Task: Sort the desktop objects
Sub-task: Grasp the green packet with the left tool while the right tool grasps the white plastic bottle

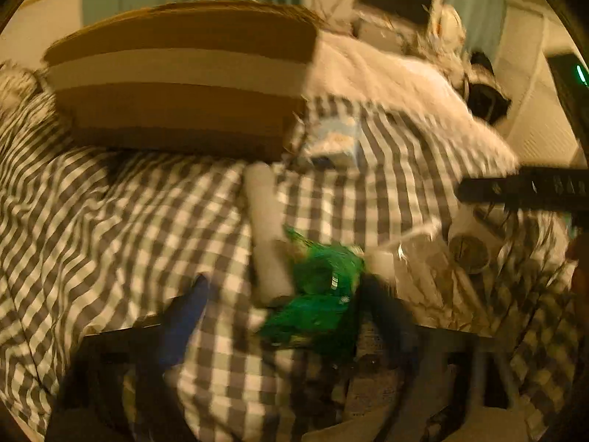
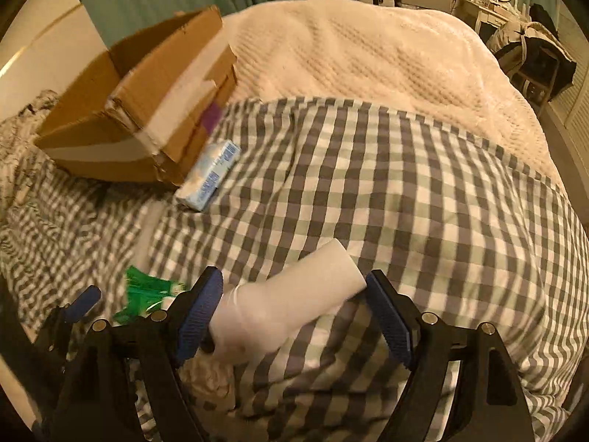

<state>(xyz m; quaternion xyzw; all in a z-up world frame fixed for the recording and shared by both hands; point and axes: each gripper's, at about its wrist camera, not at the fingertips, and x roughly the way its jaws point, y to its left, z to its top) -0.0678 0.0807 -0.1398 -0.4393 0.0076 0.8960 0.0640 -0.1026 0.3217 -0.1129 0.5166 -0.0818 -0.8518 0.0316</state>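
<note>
Four loose items: white tube point(image 2: 294, 294), green packet point(image 1: 316, 294), blue-white carton point(image 2: 208, 173), clear wrapper point(image 1: 423, 269), all lying on the checked cover point(image 2: 405, 202).
Box: cardboard box point(image 2: 136, 110) sits at the far left on the bed, open top; inside not visible, so can't say if anything is sorted yet.
Carton: lies just beside the box's near corner, outside it.
Right gripper point(image 2: 294, 313): jaws apart, straddling the tube; pads don't look pressed on it (blur makes contact hard to judge).
Left gripper point(image 1: 283, 316): jaws apart; green packet lies at the right finger, tube just beyond. Heavy motion blur, no clamp visible.
Tube: between the right gripper's fingers, resting on the cover, near the packet.
Progress: early, by my read. Nothing seen in hand, four items out.
Left to do: close on tube and packet, carry to box, then carton and wrapper.
</note>
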